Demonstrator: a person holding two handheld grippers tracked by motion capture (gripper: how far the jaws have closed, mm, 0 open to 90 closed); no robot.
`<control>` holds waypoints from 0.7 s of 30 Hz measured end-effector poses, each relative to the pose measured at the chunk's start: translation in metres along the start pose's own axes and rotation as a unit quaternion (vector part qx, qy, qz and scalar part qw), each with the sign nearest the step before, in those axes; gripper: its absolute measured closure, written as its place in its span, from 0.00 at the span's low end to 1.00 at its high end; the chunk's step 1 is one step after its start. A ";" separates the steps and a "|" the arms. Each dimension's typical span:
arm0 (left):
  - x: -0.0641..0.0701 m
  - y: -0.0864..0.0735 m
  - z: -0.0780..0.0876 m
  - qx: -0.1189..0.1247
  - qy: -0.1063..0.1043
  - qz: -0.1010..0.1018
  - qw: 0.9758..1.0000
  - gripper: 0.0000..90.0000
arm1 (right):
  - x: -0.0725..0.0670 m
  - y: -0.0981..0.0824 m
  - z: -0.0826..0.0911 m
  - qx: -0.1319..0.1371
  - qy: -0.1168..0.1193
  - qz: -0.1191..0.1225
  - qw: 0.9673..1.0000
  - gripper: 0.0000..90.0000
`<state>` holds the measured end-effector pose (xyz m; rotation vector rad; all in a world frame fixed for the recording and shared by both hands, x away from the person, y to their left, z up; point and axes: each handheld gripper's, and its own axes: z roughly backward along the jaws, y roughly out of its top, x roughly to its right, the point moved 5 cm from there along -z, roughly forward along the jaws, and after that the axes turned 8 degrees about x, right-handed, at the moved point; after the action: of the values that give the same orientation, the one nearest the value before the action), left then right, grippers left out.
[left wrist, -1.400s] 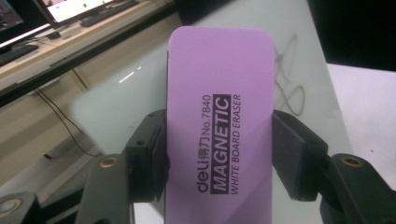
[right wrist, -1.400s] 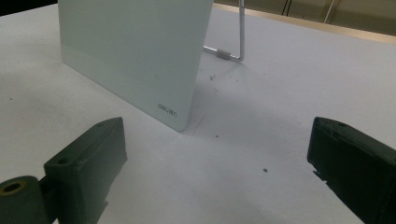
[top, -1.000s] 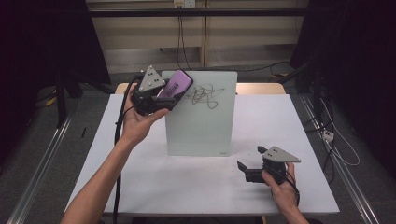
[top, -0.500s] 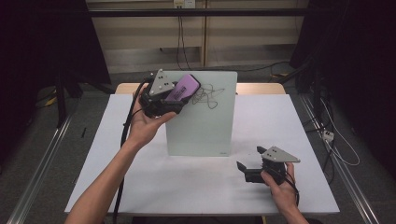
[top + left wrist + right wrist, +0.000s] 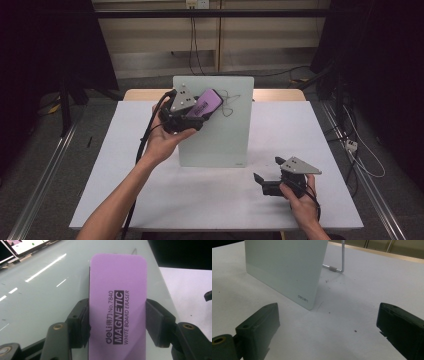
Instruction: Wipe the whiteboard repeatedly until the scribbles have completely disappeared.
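White tabletop (image 5: 150, 165), glass whiteboard (image 5: 220, 140) upright. Your left gripper (image 5: 192, 114) clamps the purple magnetic eraser (image 5: 207, 104) across its width, long axis pointing at the scribble (image 5: 229, 102) just beyond. Right gripper (image 5: 265, 181) rests open, empty, well apart from the board.

1. From the high view, my counter (image 5: 150, 165) is evenly lit from above, while the room's edges sink into near black.
2. The glass board (image 5: 37, 290) carries bright streaks of ceiling-light glare in my left gripper view.
3. The purple eraser (image 5: 117, 305) print reads sharp; my jaws at the bottom edge go soft.
4. In my right gripper view, the board casts a faint shadow and my jaws blur.
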<state>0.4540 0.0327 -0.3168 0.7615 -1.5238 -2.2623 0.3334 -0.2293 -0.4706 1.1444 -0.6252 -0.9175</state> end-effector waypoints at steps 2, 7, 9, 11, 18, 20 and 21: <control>0.003 -0.002 -0.001 -0.001 -0.003 0.000 1.000 0.46 | 0.000 0.000 0.000 0.000 0.000 0.000 1.000 0.05; 0.009 -0.007 -0.004 -0.007 -0.010 0.000 1.000 0.46 | -0.001 0.000 0.000 -0.001 0.001 0.000 1.000 0.05; 0.012 -0.011 -0.005 -0.009 -0.013 -0.002 1.000 0.46 | 0.000 0.000 0.000 0.000 0.000 0.000 1.000 0.05; 0.018 -0.017 -0.007 -0.018 -0.019 -0.007 1.000 0.46 | 0.000 0.000 0.000 -0.001 0.000 0.000 1.000 0.05; 0.031 -0.031 -0.011 -0.037 -0.037 -0.014 0.999 0.46 | 0.000 0.000 -0.001 -0.001 0.000 0.000 1.000 0.05; 0.033 -0.033 -0.012 -0.042 -0.039 -0.016 0.998 0.46 | 0.000 0.000 -0.001 -0.001 0.000 0.000 1.000 0.05; 0.035 -0.035 -0.012 -0.043 -0.042 -0.015 0.998 0.46 | 0.000 0.000 -0.001 -0.001 0.000 0.000 1.000 0.05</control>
<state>0.4346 0.0185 -0.3611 0.6766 -1.4492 -2.3939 0.3343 -0.2283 -0.4713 1.1424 -0.6232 -0.9178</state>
